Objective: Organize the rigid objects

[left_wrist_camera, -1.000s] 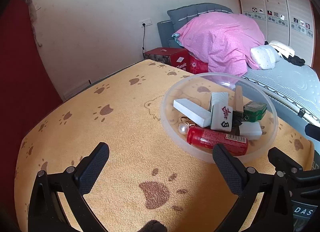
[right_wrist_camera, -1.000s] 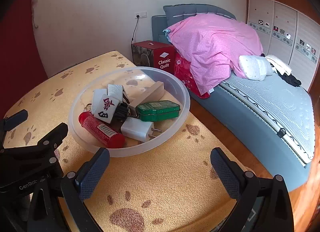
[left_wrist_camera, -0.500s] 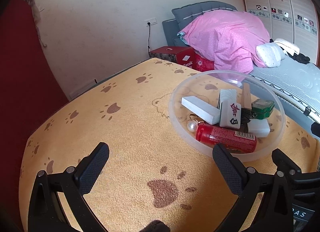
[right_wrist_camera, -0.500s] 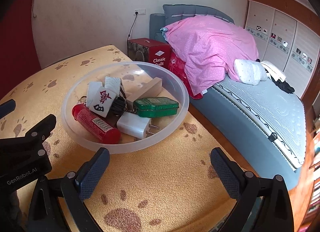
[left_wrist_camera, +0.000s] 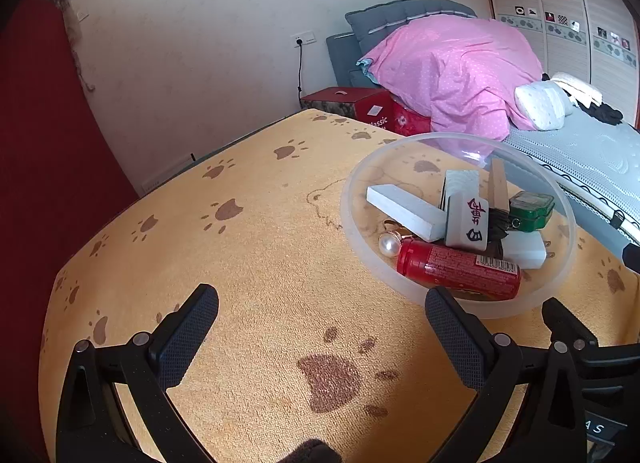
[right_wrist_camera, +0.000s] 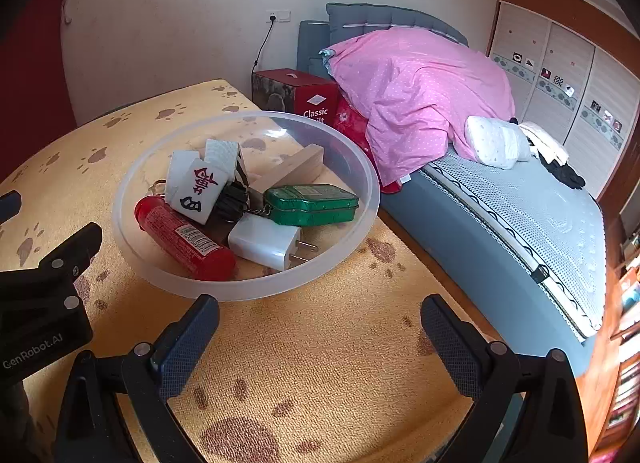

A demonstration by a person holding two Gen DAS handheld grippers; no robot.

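A clear plastic bowl (left_wrist_camera: 360, 239) (right_wrist_camera: 132, 251) stands on the table with the yellow paw-print cloth (left_wrist_camera: 256, 263) (right_wrist_camera: 340, 343). In it lie a red tube (left_wrist_camera: 456, 269) (right_wrist_camera: 184, 237), a big mahjong tile (left_wrist_camera: 468, 219) (right_wrist_camera: 198, 193), a white block (left_wrist_camera: 404, 209), a pearl key ring (left_wrist_camera: 389, 244), a wooden block (right_wrist_camera: 296, 169), a green tin (left_wrist_camera: 532, 209) (right_wrist_camera: 312, 205) and a white plug charger (right_wrist_camera: 268, 241). My left gripper (left_wrist_camera: 322, 327) is open and empty, left of the bowl and nearer than it. My right gripper (right_wrist_camera: 320, 333) is open and empty just in front of the bowl.
A bed (right_wrist_camera: 520, 215) with a pink quilt (left_wrist_camera: 448, 67) (right_wrist_camera: 412, 91) stands to the right of the table. A red box (right_wrist_camera: 300, 97) sits by the wall. The table's right edge (right_wrist_camera: 452, 303) is close to my right gripper.
Both grippers have drawn back slightly and tilted; the bowl sits a bit farther right in the left view and closer in the right view. Nothing was grasped or released.
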